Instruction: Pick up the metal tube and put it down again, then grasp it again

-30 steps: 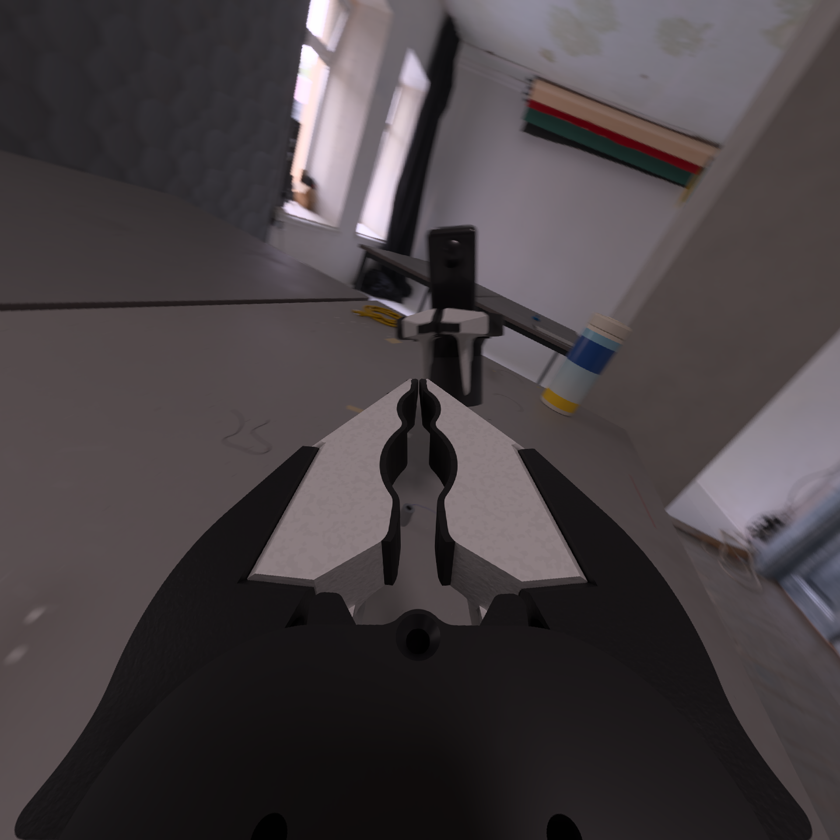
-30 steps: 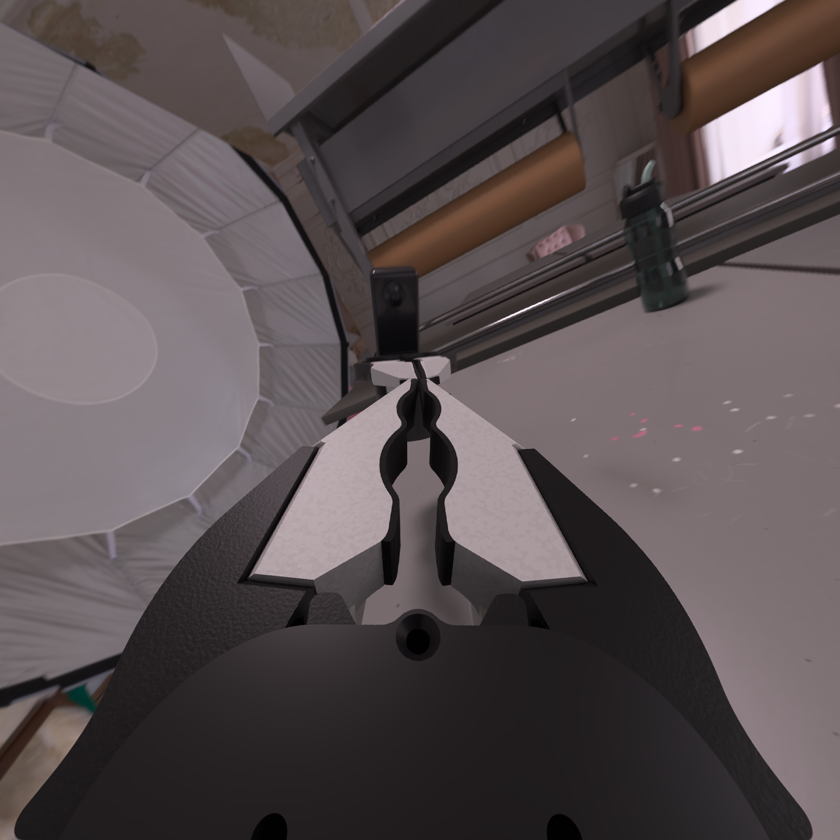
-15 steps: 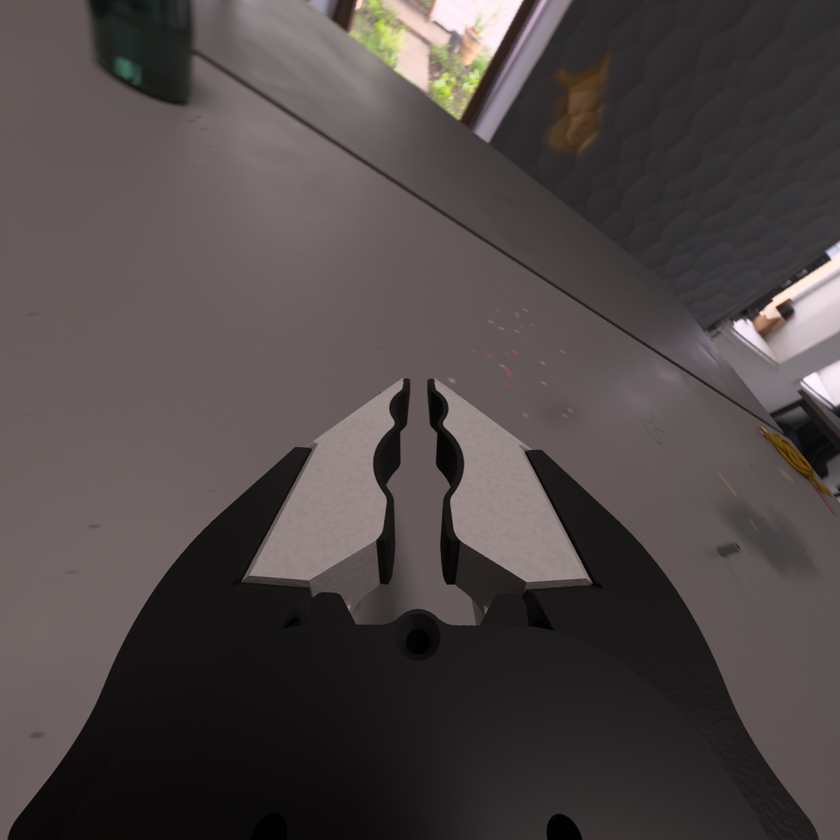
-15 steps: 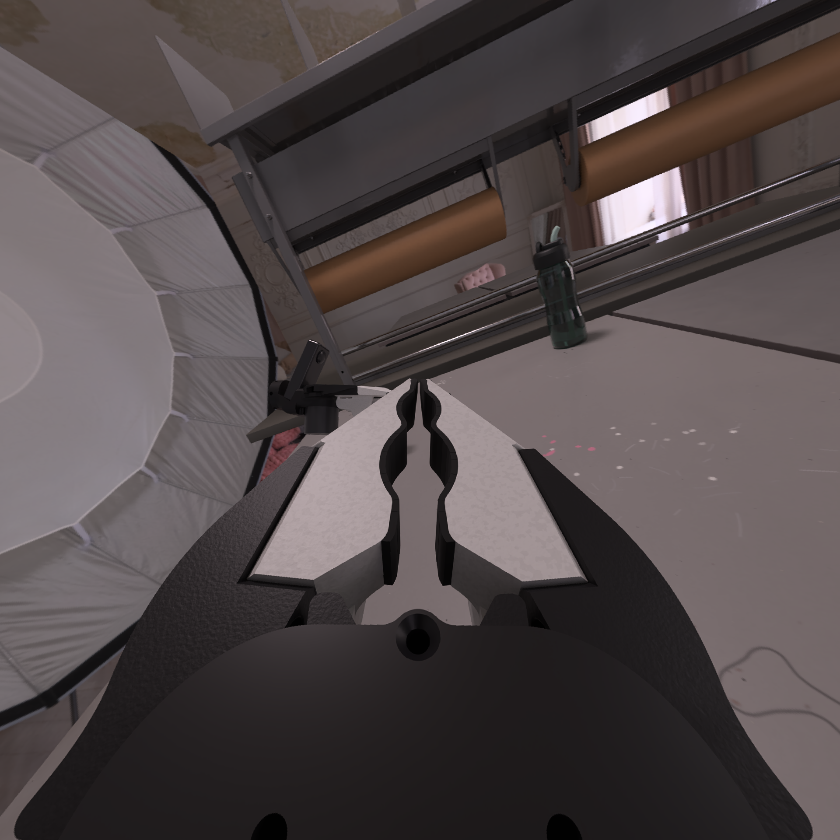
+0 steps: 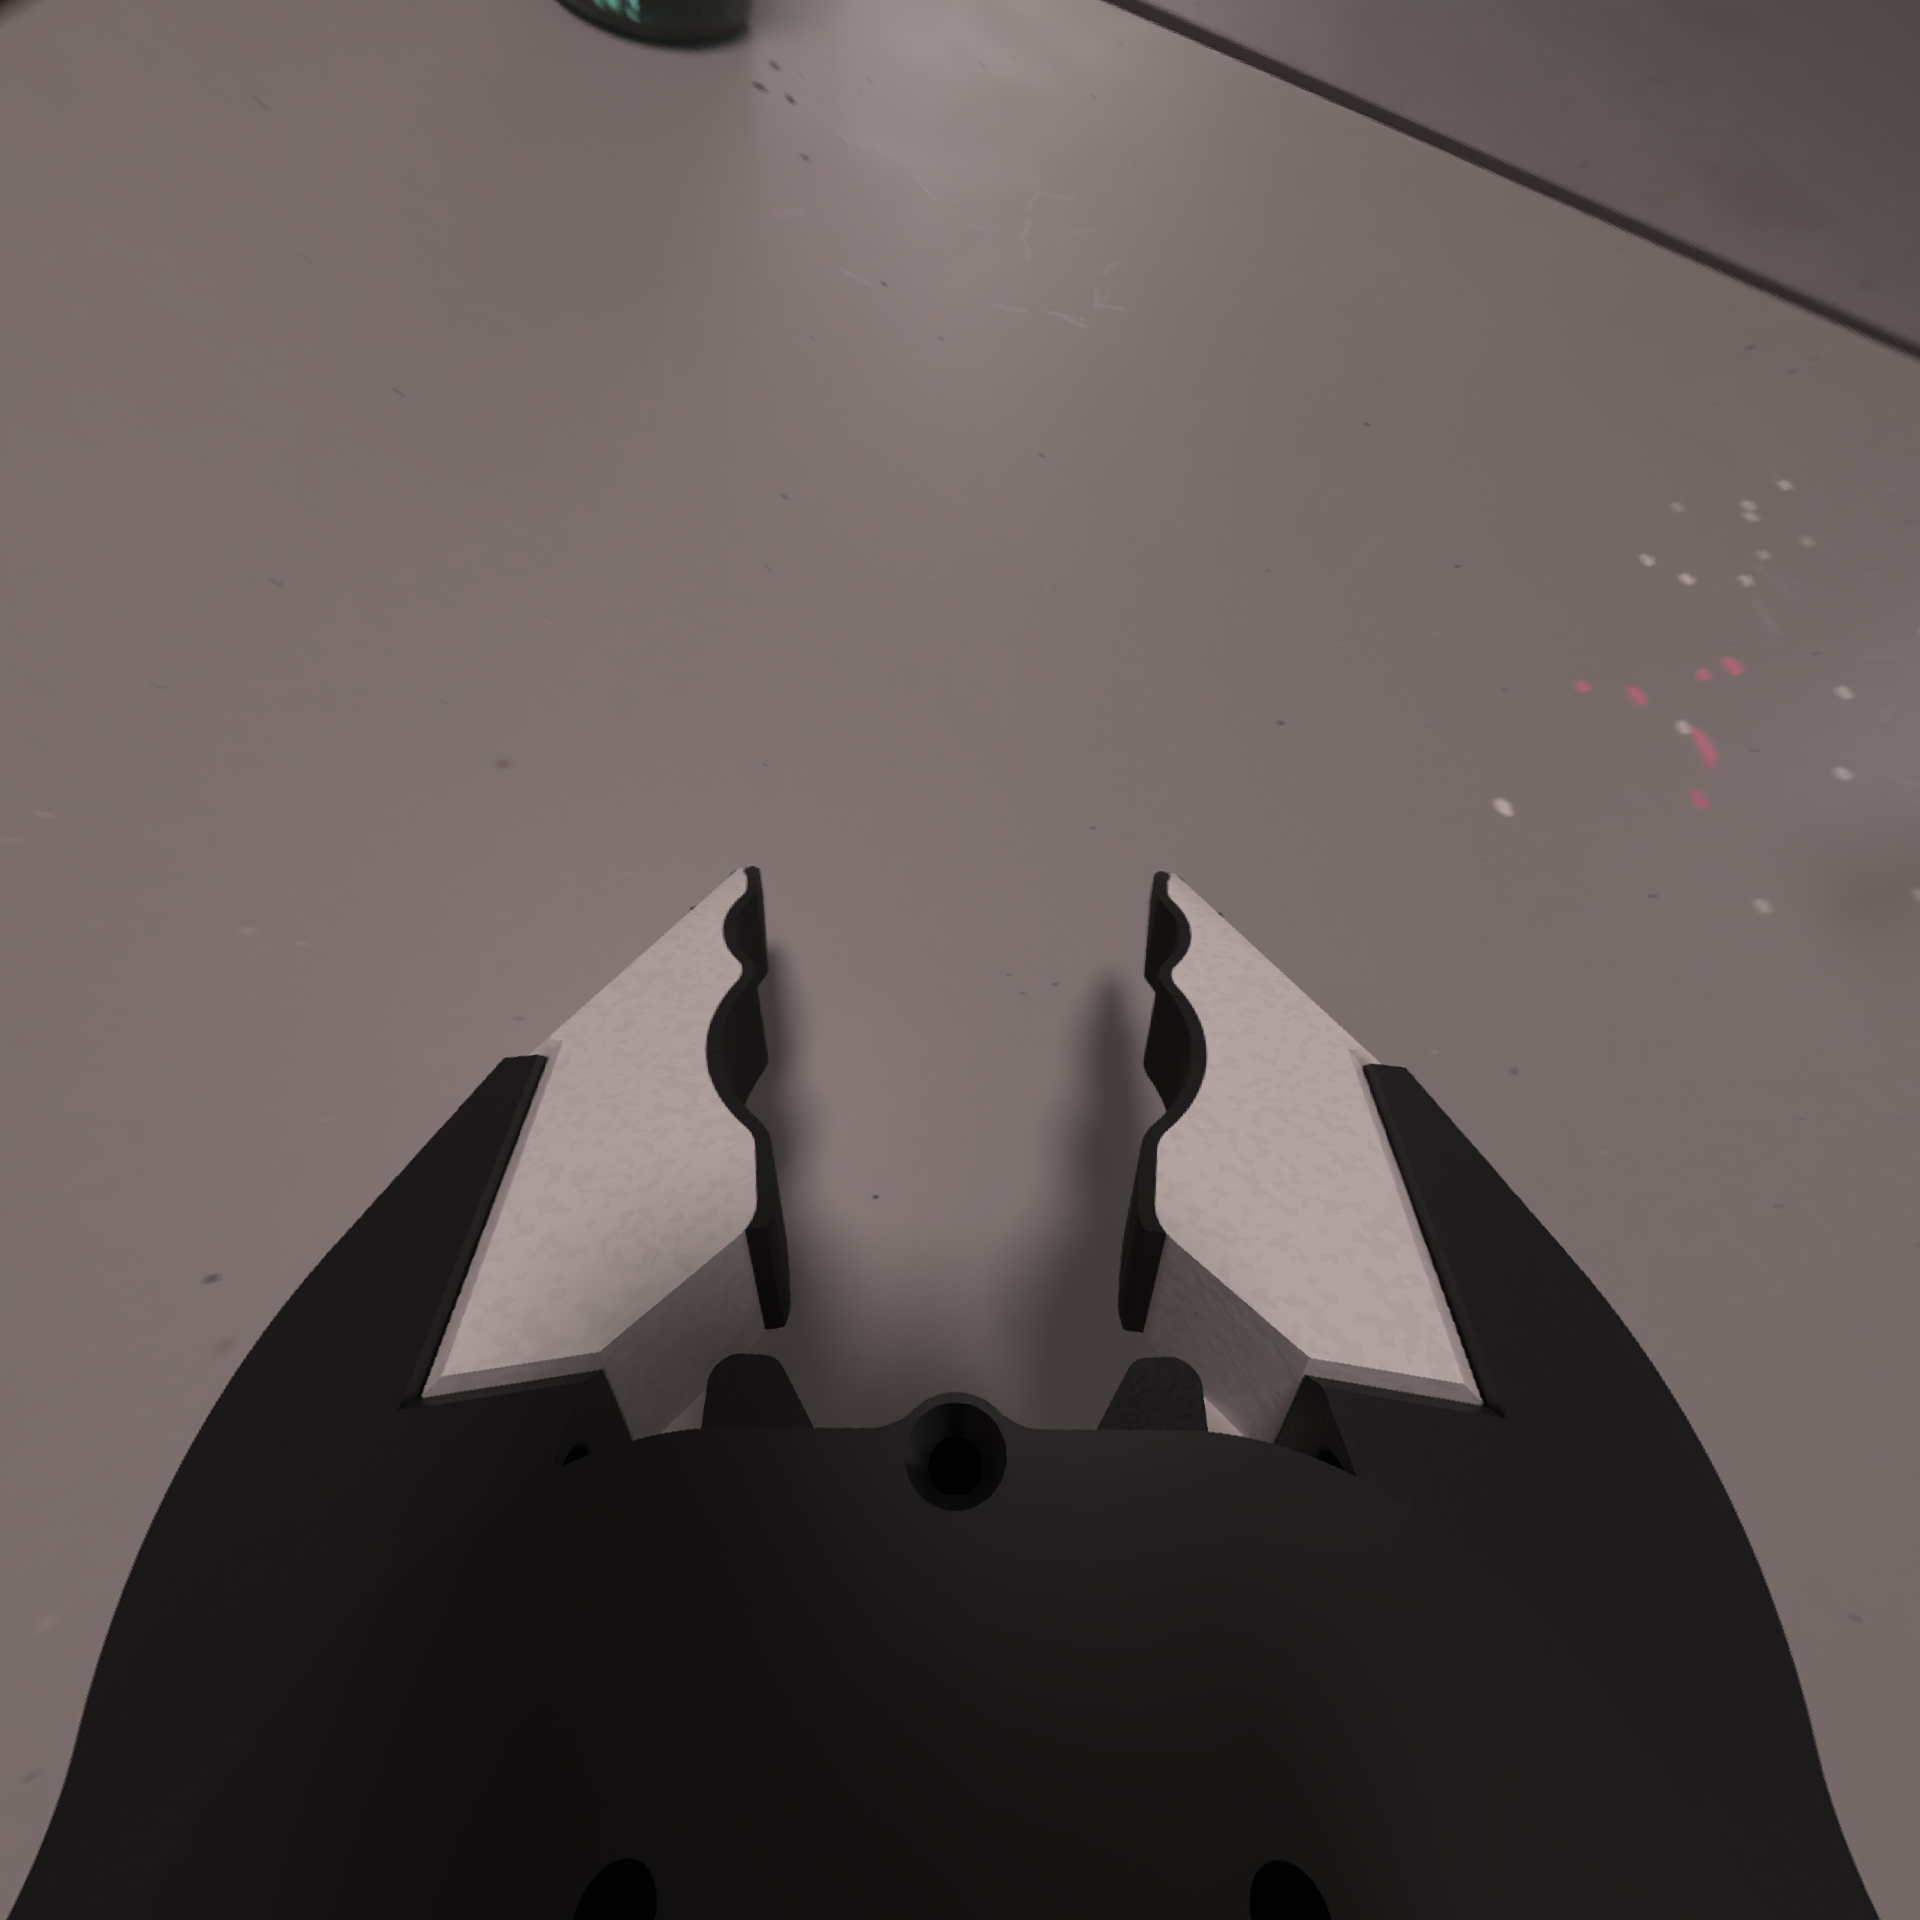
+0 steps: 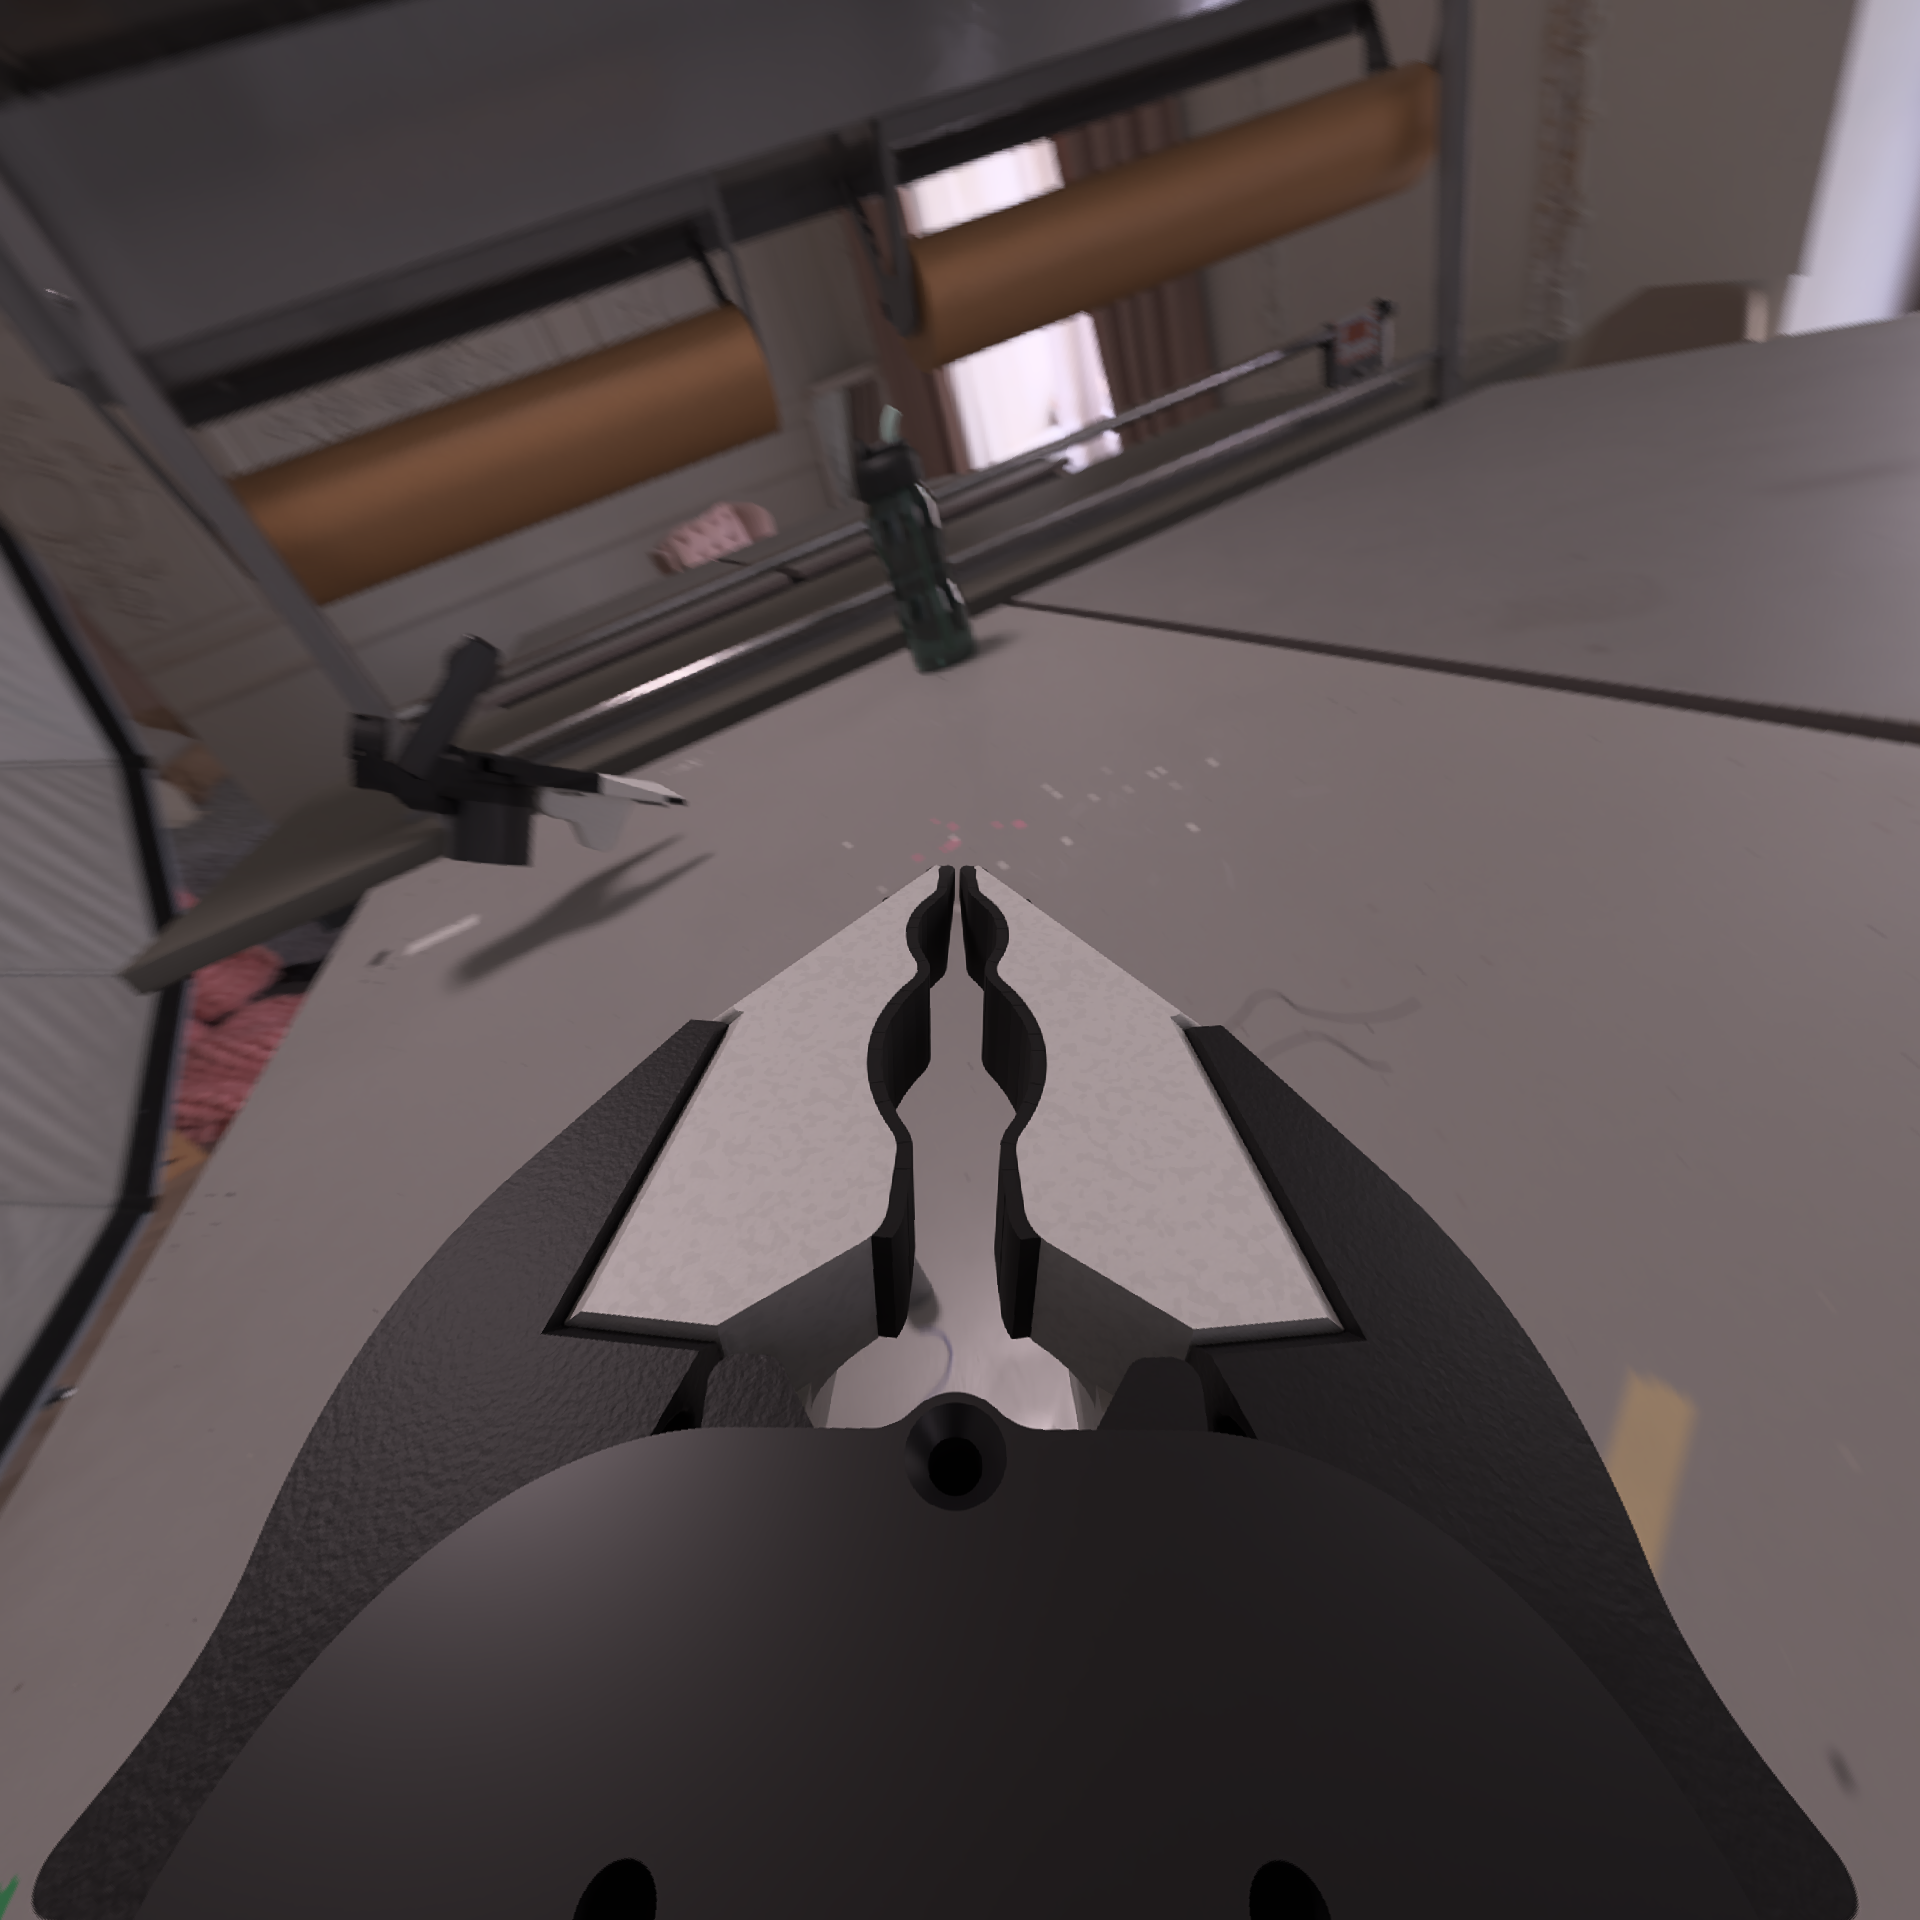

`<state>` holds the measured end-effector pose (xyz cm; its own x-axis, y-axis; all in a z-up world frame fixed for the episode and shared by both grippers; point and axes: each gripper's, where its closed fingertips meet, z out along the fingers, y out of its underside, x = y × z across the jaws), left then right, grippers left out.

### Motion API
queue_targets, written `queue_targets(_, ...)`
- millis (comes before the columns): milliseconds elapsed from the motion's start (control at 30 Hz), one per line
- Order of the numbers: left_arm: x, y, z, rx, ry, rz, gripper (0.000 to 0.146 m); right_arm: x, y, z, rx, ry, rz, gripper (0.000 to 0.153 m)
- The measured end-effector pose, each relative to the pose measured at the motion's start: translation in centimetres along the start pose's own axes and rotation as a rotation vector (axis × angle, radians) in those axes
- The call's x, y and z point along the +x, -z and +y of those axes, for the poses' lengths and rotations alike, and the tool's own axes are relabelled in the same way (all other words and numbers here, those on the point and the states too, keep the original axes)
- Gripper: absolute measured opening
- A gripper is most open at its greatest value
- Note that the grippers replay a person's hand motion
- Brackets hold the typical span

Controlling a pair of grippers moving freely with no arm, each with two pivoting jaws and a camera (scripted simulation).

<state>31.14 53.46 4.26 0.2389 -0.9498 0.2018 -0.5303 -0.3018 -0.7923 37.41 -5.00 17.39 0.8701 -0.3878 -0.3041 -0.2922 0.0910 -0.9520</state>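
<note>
A thin pale rod (image 6: 428,938), which looks like the metal tube, lies on the grey table (image 6: 1351,935) near its left edge. It shows only in the right wrist view. My left gripper (image 5: 956,883) is open and empty, tilted down over bare table. In the right wrist view, the left gripper (image 6: 649,812) hovers above the table just beyond the rod, its shadow next to it. My right gripper (image 6: 956,873) is shut and empty, low over the table and well back from the rod.
A dark green bottle (image 6: 925,582) stands at the far side of the table; its base shows in the left wrist view (image 5: 655,16). Brown paper rolls (image 6: 499,457) hang on a rack behind. A seam (image 6: 1455,665) crosses the table. Paint specks (image 5: 1704,727) mark the top.
My left gripper has swung from facing the right gripper to pointing down at the table, and its jaws have opened wide. My right gripper has tilted down towards the table and stayed shut.
</note>
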Motion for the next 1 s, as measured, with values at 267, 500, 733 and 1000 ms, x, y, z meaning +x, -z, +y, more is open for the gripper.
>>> queue_targets(267, 0.3, 3.5, -4.0, 0.220, -0.281, -0.213, 0.093, -1.8, 3.8, 3.8, -0.169, 0.319, 0.325, 0.001)
queue_targets(500, 16.4, 8.3, -8.3, 0.387, -0.419, 0.108, 0.092, -2.4, 3.8, 7.9, -0.375, 0.734, 0.496, 0.001)
queue_targets(733, 40.9, 6.5, 4.6, 0.049, -0.712, 0.975, 0.075, -1.8, 2.3, 11.7, -0.520, 0.922, 0.537, 0.001)
queue_targets(1000, 50.6, 2.4, 15.8, -0.242, -1.127, 1.199, 0.065, -1.4, 1.4, 12.5, -0.575, 0.917, 0.642, 0.001)
